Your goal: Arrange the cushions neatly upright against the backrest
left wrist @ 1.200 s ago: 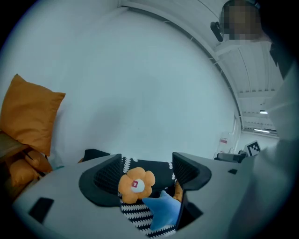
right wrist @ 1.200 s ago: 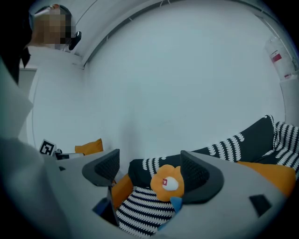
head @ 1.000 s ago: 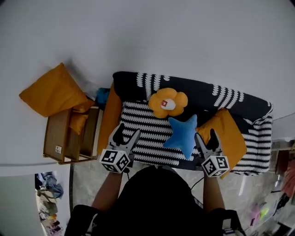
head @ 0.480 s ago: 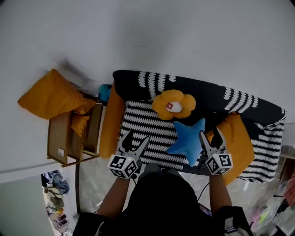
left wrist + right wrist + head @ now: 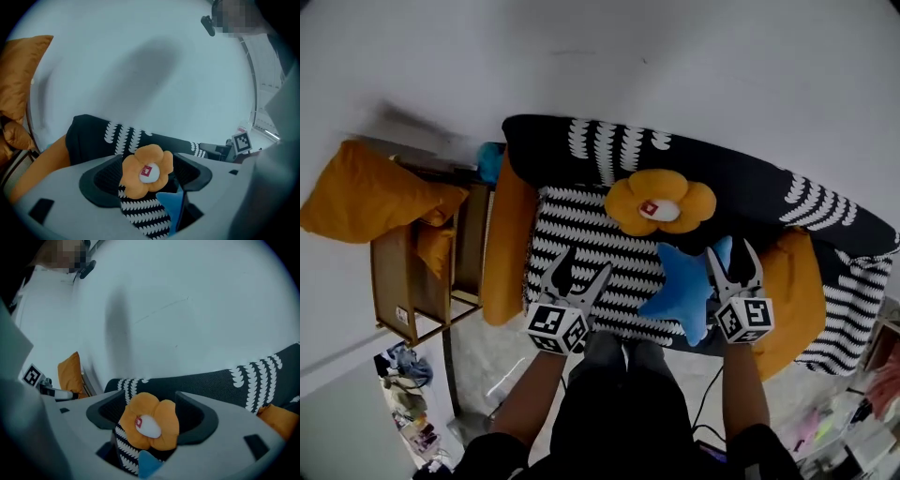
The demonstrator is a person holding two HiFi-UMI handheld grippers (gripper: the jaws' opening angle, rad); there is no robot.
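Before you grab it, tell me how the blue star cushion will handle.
The blue star cushion looks plush and puffy, so probably light and squashy. Its pointed arms will likely flop if held by one tip. Lying on the striped seat, it shouldn't roll, but may slump upright.

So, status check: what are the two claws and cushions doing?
Left gripper open, empty. Right gripper open, jaws just opening slightly, nothing between them. Flower cushion against backrest, star cushion on seat. Nothing blocking.

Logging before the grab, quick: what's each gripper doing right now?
Left gripper: open, holding nothing.
Right gripper: open, jaws have just opened slightly further, nothing gripped between them.
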